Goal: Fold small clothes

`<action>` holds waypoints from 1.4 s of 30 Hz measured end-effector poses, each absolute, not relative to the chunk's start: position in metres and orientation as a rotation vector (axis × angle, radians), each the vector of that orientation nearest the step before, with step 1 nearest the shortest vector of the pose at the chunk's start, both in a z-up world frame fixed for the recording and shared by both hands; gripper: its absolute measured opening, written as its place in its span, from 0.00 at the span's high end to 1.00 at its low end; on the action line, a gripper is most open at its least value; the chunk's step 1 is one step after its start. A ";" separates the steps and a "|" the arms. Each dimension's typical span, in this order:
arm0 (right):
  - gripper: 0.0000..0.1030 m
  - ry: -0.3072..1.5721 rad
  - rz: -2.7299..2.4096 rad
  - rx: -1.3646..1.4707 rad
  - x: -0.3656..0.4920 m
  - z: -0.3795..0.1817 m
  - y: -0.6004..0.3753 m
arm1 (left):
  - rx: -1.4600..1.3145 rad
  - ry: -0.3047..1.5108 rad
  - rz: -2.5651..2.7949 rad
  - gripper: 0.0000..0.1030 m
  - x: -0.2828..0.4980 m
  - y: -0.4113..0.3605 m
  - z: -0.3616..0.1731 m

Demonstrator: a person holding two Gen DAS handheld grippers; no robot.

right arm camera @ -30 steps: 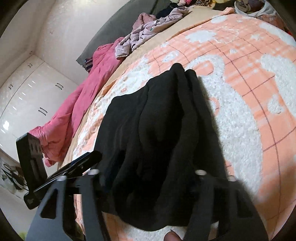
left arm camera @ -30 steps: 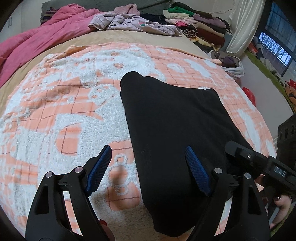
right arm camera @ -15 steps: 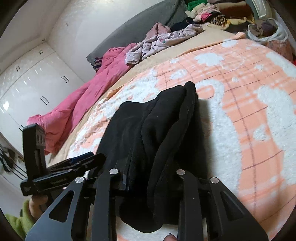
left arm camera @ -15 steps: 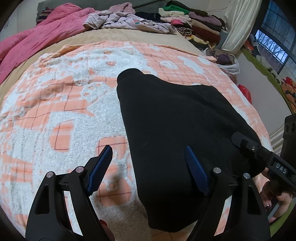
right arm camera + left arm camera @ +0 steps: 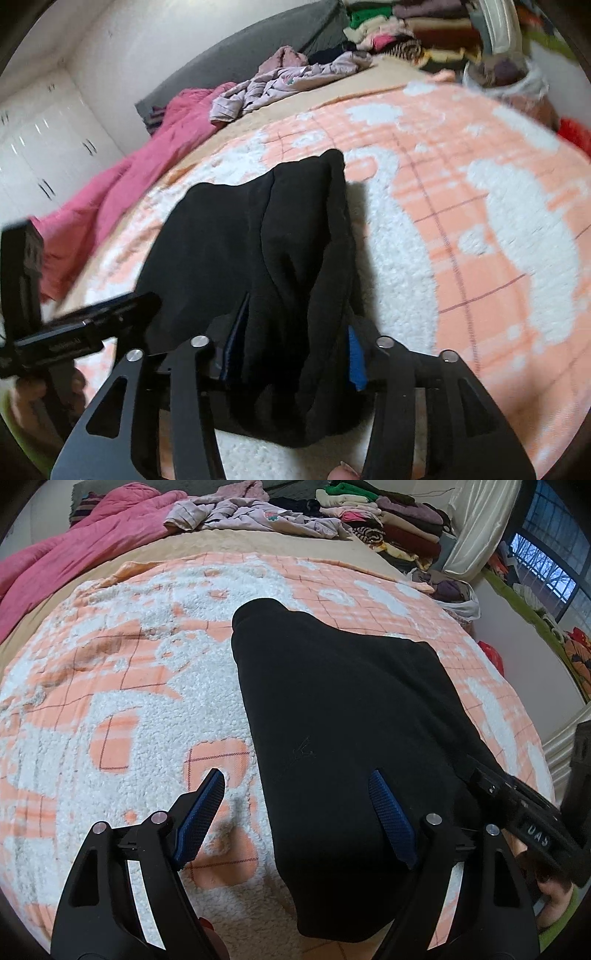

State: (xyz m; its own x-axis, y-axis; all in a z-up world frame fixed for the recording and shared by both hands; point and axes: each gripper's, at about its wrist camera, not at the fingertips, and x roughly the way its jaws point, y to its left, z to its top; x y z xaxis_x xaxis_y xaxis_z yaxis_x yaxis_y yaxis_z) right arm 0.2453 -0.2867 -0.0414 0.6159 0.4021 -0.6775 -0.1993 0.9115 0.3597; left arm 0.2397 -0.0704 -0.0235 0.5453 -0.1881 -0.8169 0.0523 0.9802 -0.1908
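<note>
A black garment [image 5: 343, 716] lies on the orange and white fleece blanket [image 5: 122, 701]. My left gripper [image 5: 295, 797] is open and empty, held above the garment's near left edge, its right finger over the cloth. My right gripper [image 5: 291, 354] is shut on the near edge of the black garment [image 5: 258, 236], which bunches thick between its blue pads [image 5: 355, 350]. The right gripper also shows at the right edge of the left wrist view [image 5: 517, 805].
A pink quilt [image 5: 74, 546] lies at the back left. Loose lilac clothes [image 5: 258, 513] and a pile of folded clothes [image 5: 388, 524] sit at the back. A white bag of clothes [image 5: 454, 590] stands off the bed's right side.
My right gripper has closed on the garment's near edge and gathered it into a thicker bunch. The left gripper stayed open and shifted only slightly.
</note>
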 end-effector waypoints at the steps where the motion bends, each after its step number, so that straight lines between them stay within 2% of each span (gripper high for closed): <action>1: 0.51 0.838 0.333 0.238 0.244 -0.040 -0.285 | -0.149 0.984 -0.143 0.29 0.240 -0.070 -0.024; 7: 0.38 0.871 0.284 0.259 0.243 -0.044 -0.292 | -0.156 0.984 -0.142 0.29 0.239 -0.068 -0.023; 11: 0.37 0.856 0.273 0.230 0.236 -0.038 -0.290 | -0.162 0.977 -0.138 0.30 0.237 -0.067 -0.020; 12: 0.34 0.840 0.267 0.215 0.232 -0.035 -0.289 | -0.163 0.974 -0.138 0.30 0.236 -0.067 -0.019; 13: 0.27 0.829 0.263 0.205 0.230 -0.032 -0.289 | -0.164 0.967 -0.138 0.30 0.234 -0.067 -0.018; 17: 0.16 0.768 0.254 0.181 0.215 -0.018 -0.290 | -0.169 0.938 -0.134 0.29 0.226 -0.064 -0.009; 18: 0.11 0.751 0.250 0.182 0.211 -0.014 -0.291 | -0.173 0.927 -0.133 0.28 0.223 -0.062 -0.005; 21: 0.07 0.706 0.254 0.186 0.200 -0.003 -0.293 | -0.168 0.897 -0.132 0.24 0.213 -0.060 0.003; 23: 0.06 0.671 0.256 0.188 0.191 0.006 -0.294 | -0.158 0.876 -0.131 0.20 0.205 -0.059 0.009; 25: 0.05 0.641 0.257 0.183 0.183 0.012 -0.294 | -0.149 0.852 -0.131 0.11 0.197 -0.057 0.016; 26: 0.05 0.626 0.259 0.176 0.179 0.016 -0.294 | -0.143 0.841 -0.131 0.10 0.192 -0.057 0.019; 42: 0.05 0.547 0.240 0.069 0.118 0.032 -0.276 | -0.084 0.756 -0.106 0.09 0.124 -0.050 0.027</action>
State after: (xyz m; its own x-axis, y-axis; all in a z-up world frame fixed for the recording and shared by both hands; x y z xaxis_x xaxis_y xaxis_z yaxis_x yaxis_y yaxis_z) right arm 0.1180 -0.2761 0.0315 0.8268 0.2444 -0.5066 -0.2080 0.9697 0.1284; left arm 0.1237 -0.0499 0.0268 0.7227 -0.1261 -0.6796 0.0654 0.9913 -0.1143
